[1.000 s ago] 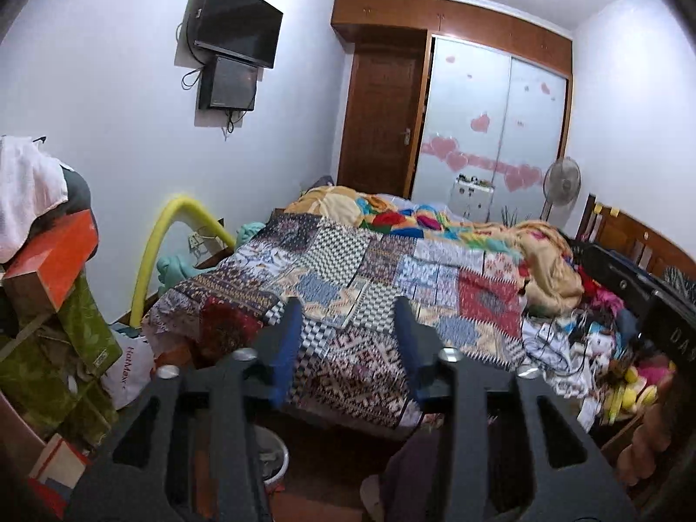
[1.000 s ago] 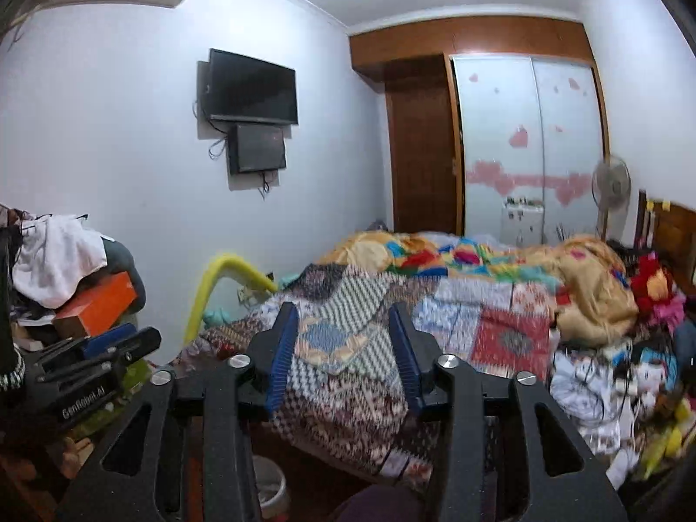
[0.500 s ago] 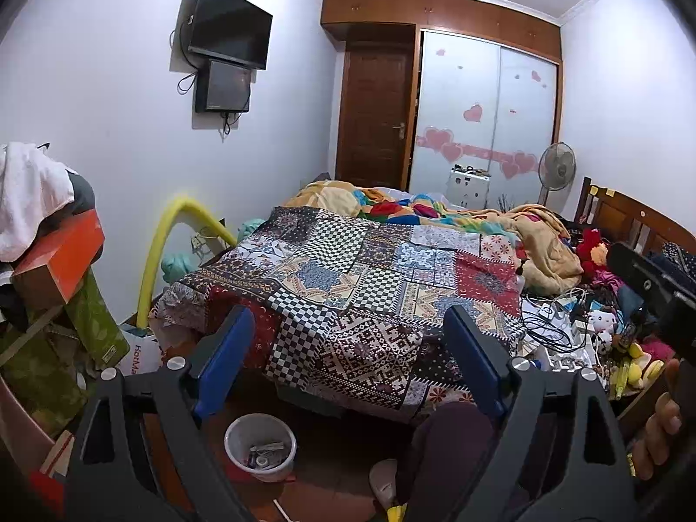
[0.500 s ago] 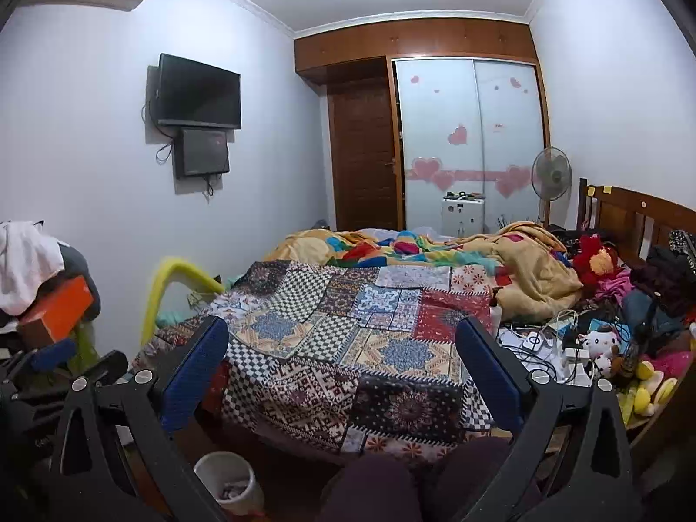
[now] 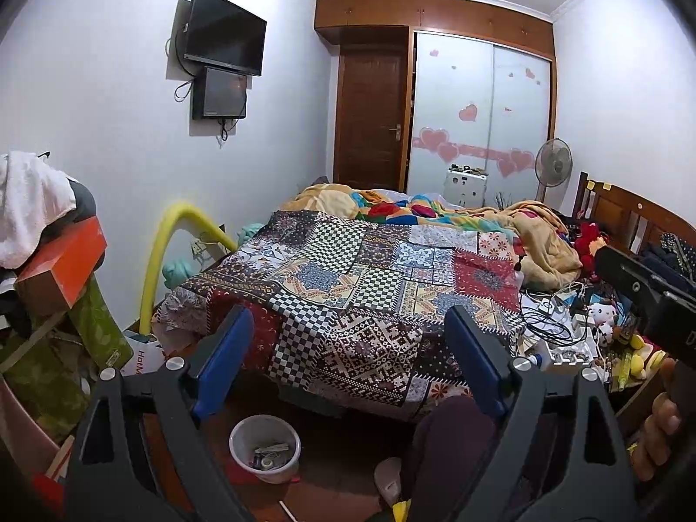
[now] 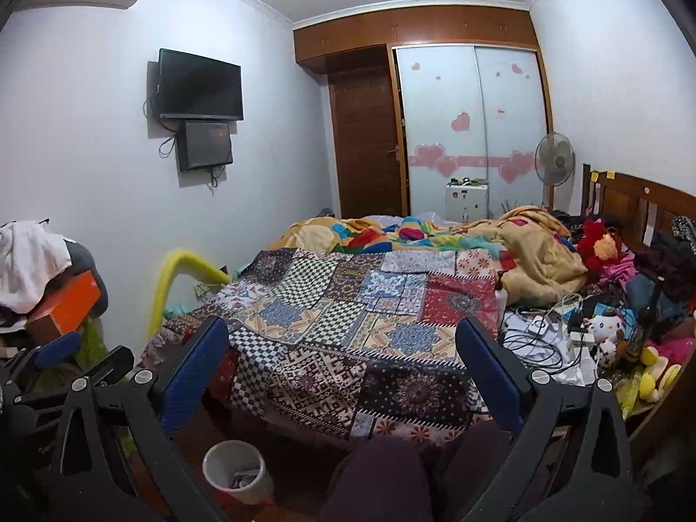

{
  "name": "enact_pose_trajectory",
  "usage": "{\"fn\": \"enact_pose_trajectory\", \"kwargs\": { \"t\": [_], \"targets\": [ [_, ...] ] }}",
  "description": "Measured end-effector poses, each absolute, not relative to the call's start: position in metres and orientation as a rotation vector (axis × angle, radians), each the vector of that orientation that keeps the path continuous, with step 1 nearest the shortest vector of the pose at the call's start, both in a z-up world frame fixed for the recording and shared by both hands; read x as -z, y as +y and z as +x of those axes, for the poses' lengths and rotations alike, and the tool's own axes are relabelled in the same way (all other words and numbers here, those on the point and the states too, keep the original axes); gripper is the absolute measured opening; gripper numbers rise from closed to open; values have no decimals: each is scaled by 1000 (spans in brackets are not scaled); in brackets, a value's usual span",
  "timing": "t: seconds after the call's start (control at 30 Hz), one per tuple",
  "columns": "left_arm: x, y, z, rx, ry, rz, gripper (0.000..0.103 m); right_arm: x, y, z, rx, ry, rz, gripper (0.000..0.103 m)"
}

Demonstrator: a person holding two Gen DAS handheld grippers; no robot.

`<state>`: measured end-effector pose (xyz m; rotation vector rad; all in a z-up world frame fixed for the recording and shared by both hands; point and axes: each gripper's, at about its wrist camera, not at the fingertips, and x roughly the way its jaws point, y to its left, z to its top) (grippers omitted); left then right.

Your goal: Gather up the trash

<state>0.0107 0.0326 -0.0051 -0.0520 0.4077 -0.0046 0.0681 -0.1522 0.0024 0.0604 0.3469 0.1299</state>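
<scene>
1. The left gripper (image 5: 348, 361) and the right gripper (image 6: 343, 376) both hang with jaws spread wide and nothing between the blue pads; neither touches anything.
2. The white trash bucket (image 5: 264, 447) stands on the floor at the foot of the bed, just beside the person's knee (image 5: 452, 430), with a few scraps already inside. It is the likely drop point.
3. No loose trash is clearly singled out. The likeliest pickings lie in the clutter on the right side of the mattress, among the tangled cables (image 6: 537, 343) and white papers, but what counts as rubbish there is too small to tell.
4. To do the search step well, I would choose one light, separate piece, approach it with the jaws wide, and close only once both pads flank it.
5. Cables may snag a pad. The plush toys (image 6: 607, 324), the yellow toys (image 6: 652, 374) and the crumpled blanket (image 6: 539, 252) crowd that corner.
6. The patchwork quilt (image 5: 369, 287) is bare. A yellow foam tube (image 5: 174, 243) and stacked boxes (image 5: 61, 261) hem in the floor on the left.
</scene>
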Motion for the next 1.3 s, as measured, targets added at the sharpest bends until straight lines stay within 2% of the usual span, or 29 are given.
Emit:
{"fn": "enact_pose_trajectory", "kwargs": {
  "t": [0.47,1.3],
  "targets": [
    [9,25,8,-1,408,-24,91,0,-149,70,-142,374,42,103],
    [7,28,6,-23,391,-32,101,-2,-147,70,-146,382,38,103]
  ]
}}
